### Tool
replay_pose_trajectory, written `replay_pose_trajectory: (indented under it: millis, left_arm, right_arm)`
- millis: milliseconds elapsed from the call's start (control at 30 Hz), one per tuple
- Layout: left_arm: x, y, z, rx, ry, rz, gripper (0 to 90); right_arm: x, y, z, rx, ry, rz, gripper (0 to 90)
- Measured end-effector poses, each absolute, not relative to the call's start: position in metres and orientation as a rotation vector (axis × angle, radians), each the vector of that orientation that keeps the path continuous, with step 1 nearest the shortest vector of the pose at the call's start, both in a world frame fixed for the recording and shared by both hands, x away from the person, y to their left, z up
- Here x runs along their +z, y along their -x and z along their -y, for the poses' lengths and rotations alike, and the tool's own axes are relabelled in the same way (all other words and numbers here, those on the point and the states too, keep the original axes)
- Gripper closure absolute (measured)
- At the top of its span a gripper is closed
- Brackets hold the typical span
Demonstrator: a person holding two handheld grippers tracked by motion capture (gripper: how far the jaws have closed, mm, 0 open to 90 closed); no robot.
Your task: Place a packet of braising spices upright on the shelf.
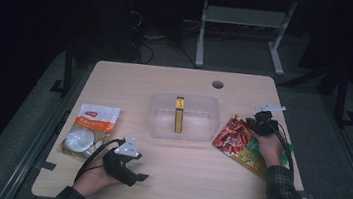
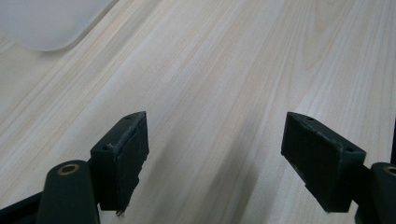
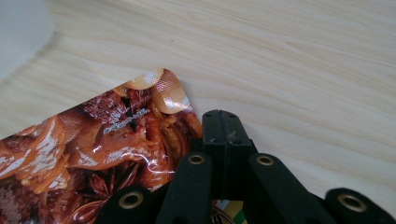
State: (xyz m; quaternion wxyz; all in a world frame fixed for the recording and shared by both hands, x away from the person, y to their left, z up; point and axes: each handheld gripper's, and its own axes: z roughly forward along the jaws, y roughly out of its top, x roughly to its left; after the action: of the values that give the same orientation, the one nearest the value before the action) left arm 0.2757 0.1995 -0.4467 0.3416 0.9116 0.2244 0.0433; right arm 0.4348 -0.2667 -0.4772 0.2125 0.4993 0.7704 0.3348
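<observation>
The high view is dim — the room around the table [image 1: 175, 180] falls to near black, and only the pale wood catches an even light from above. The clear tub [image 1: 183, 116] at its middle looks soft and hazy. The gripper views are brighter: sharp wood grain, faint shadows under the jaws, glare streaks on the red pouch [image 3: 84, 158] — the white corners blurred.
</observation>
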Motion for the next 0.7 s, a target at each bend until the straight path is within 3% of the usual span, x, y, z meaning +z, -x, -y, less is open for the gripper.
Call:
replay_pose_trajectory:
  millis: [700]
  left_arm:
    - [-0.446,-0.275,-0.198,0.111,-2.372,-0.576,22.8]
  right_arm:
    - [-0.472,-0.392,0.234,0.969,-1.178,-2.353,90.0]
